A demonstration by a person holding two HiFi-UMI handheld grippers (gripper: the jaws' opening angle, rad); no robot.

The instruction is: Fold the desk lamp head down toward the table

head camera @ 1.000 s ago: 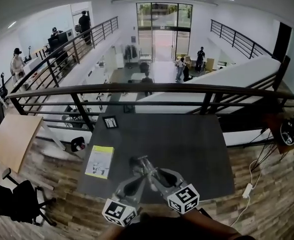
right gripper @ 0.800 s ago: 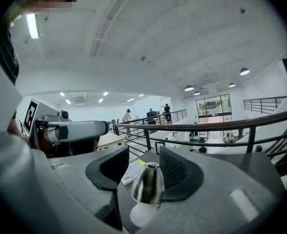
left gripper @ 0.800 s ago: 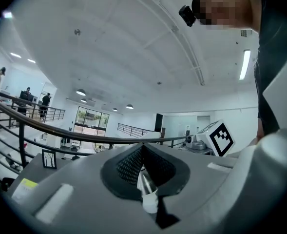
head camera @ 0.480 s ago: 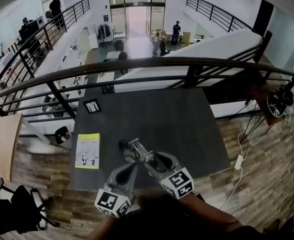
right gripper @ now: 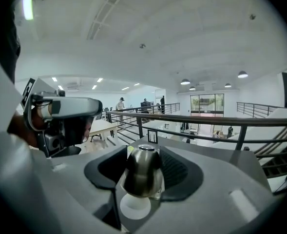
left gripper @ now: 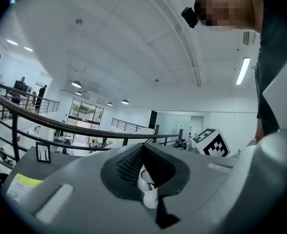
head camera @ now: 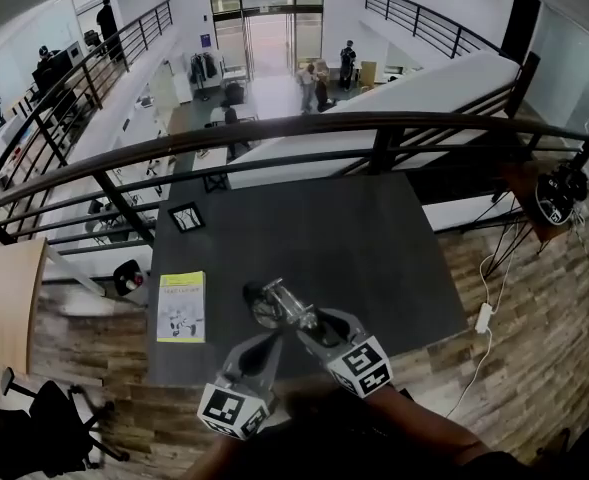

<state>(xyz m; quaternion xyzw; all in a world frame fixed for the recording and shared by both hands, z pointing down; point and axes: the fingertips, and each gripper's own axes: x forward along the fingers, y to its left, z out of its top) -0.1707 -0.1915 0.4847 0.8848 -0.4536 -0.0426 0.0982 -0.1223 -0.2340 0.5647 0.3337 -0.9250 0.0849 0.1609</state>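
Observation:
A small desk lamp (head camera: 272, 300) with a silver head and a round base stands near the front edge of the dark table (head camera: 364, 248). My left gripper (head camera: 272, 340) comes at it from the lower left. In the left gripper view this gripper (left gripper: 145, 177) is shut on a white part of the lamp (left gripper: 146, 184). My right gripper (head camera: 302, 320) reaches in from the lower right. In the right gripper view its jaws (right gripper: 144, 168) stand wide on either side of the silver lamp head (right gripper: 143, 172), above the white base (right gripper: 134, 206).
A yellow booklet (head camera: 181, 306) lies at the table's left edge and a small picture frame (head camera: 185, 217) at its far left corner. A dark railing (head camera: 304, 128) runs behind the table. A white power strip (head camera: 484, 318) lies on the wooden floor to the right.
Both grippers have sunk a little toward the table while staying on the lamp. The head camera has tilted and shifted slightly.

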